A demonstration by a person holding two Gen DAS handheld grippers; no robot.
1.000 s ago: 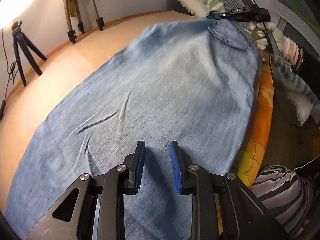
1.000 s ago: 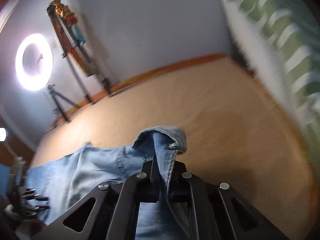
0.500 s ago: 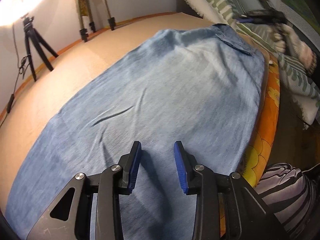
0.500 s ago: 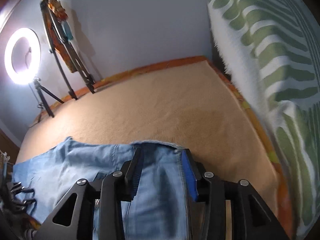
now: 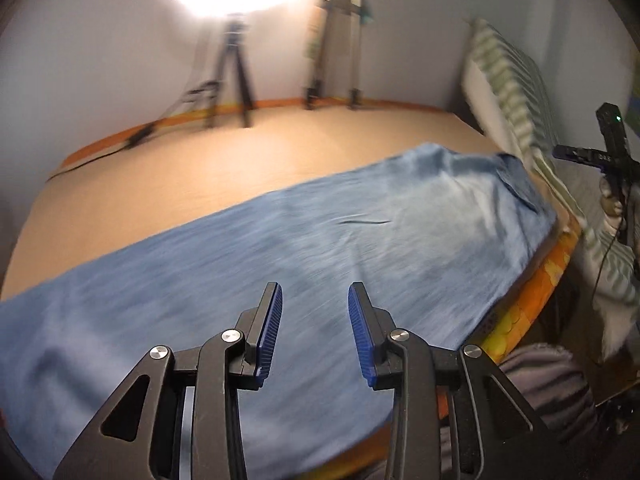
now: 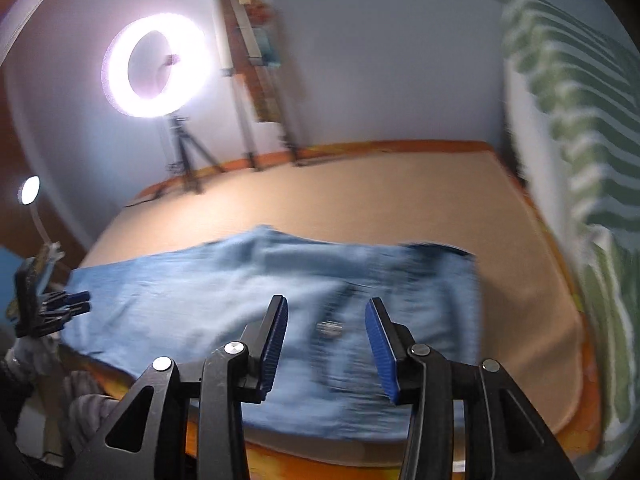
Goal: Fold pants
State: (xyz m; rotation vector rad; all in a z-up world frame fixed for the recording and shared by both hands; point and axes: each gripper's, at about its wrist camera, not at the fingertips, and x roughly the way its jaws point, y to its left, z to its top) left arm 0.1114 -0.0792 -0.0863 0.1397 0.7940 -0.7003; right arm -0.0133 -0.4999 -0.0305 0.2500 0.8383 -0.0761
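Jeans flat on tan mattress — ring light, tripods behind (blurred); left gripper, right gripper parted, empty.

The right gripper hung above the blue pants with its blue-padded jaws apart and nothing between them. The pants lay spread flat along the near edge of the tan mattress. The left gripper showed at the far left. A ring light glowed by the far wall, and a green-striped pillow stood at right.
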